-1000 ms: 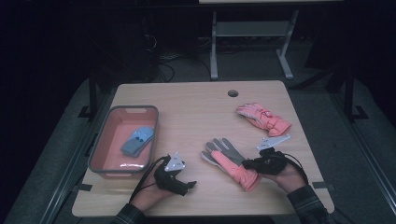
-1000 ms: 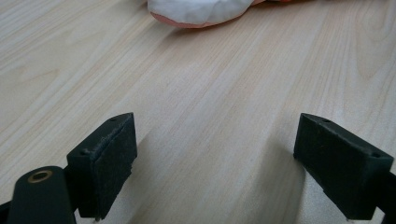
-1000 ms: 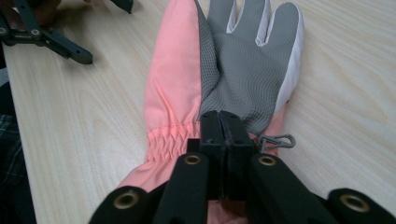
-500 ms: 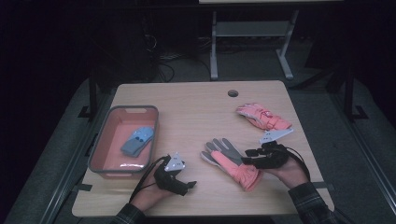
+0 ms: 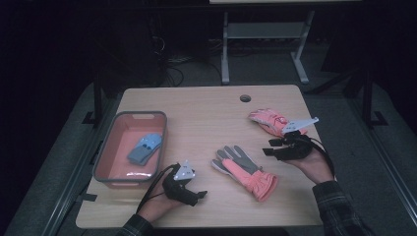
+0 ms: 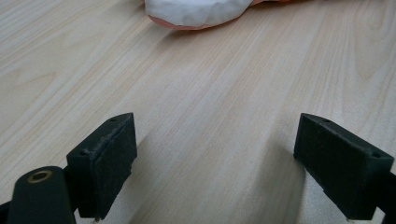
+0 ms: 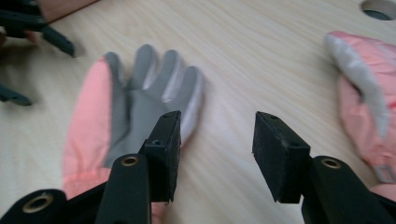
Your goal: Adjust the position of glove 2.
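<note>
1. Our right gripper [image 5: 268, 147] hovers with fingers parted and empty – nearer than our left to the pink-and-grey winter glove [image 5: 244, 170], which lies mid-counter with its long axis diagonal.
2. Our left gripper [image 5: 199, 195] rests low, fingers wide apart, holding nothing.
3. The pale wooden counter [image 5: 206, 108] is flat – a dark room lies behind.

Left gripper [image 5: 199, 195] low, jaws wide, right gripper [image 5: 268, 147] raised (jaws parted)

Two black two-jaw grippers, left [image 5: 200, 195] and right [image 5: 266, 148], are topped by grey three-cornered plates; black cables trail from each; brass-ringed holes and square jaw blocks are seen; a dark plaid sleeve [image 5: 339, 209] is worn
</note>
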